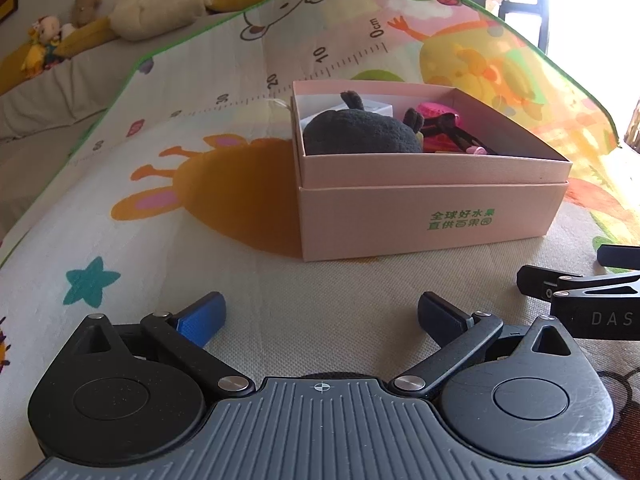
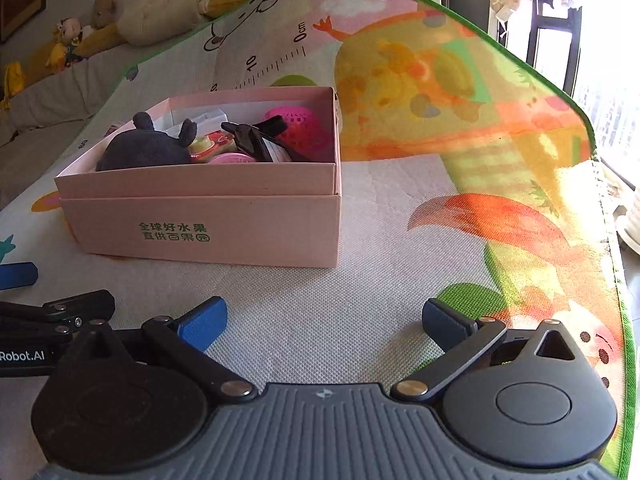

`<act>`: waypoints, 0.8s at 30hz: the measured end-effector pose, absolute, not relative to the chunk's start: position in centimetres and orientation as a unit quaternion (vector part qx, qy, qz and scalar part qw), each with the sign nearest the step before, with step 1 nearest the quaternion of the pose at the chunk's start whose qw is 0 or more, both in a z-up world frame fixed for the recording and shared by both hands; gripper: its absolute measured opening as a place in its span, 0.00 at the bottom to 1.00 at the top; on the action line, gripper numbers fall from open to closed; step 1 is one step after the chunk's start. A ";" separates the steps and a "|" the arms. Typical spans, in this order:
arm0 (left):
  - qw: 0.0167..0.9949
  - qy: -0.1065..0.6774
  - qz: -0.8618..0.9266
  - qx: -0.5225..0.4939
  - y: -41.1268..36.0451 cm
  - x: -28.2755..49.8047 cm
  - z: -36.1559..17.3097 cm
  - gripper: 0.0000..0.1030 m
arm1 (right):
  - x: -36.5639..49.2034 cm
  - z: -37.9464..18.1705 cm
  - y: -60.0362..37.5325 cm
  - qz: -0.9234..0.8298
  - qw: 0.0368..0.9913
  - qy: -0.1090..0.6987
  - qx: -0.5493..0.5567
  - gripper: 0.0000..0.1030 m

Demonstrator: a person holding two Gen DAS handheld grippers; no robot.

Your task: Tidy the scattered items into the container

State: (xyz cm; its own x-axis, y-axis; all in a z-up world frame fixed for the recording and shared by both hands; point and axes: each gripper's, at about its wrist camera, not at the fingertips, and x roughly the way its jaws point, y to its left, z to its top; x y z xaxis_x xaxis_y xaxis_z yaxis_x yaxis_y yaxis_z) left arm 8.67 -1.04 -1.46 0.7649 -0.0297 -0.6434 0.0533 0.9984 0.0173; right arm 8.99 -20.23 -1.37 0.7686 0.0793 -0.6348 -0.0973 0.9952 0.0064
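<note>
Both grippers hover low over the play mat (image 1: 248,280), side by side and level, pointing forward toward the pink box (image 1: 424,216). The left gripper (image 1: 320,316) has its two fingers spread wide with nothing between them, only the pale woven middle of the mat showing in the gap. The right gripper (image 2: 324,320) is spread just as wide and is also empty; its black linkage shows at the right edge of the left view, close beside the left gripper. The box stands on the mat ahead of both, nearer the mat's far edge than the grippers, well apart from the fingertips. Inside it lie a dark plush toy (image 1: 360,132) at the left, a pink mesh ball (image 2: 298,128) toward the far right corner, a black clip (image 2: 256,140) across the middle, and a small colourful toy (image 2: 212,144) between the plush and the clip.
</note>
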 end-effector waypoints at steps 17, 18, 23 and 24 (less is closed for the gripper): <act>0.939 0.342 -0.024 0.015 -1.0 8.7 -1.5 1.00 | 9.2 -1.2 -20.5 0.048 0.940 0.338 -0.012 1.00; 0.939 0.342 -0.024 0.015 -1.0 8.7 -1.5 1.00 | 9.3 -1.2 -20.5 0.048 0.940 0.338 -0.012 1.00; 0.939 0.342 -0.024 0.015 -1.1 8.6 -1.5 1.00 | 9.3 -1.2 -20.5 0.048 0.940 0.338 -0.012 1.00; 0.939 0.342 -0.024 0.015 -1.0 8.6 -1.5 1.00 | 9.3 -1.2 -20.5 0.048 0.940 0.338 -0.012 1.00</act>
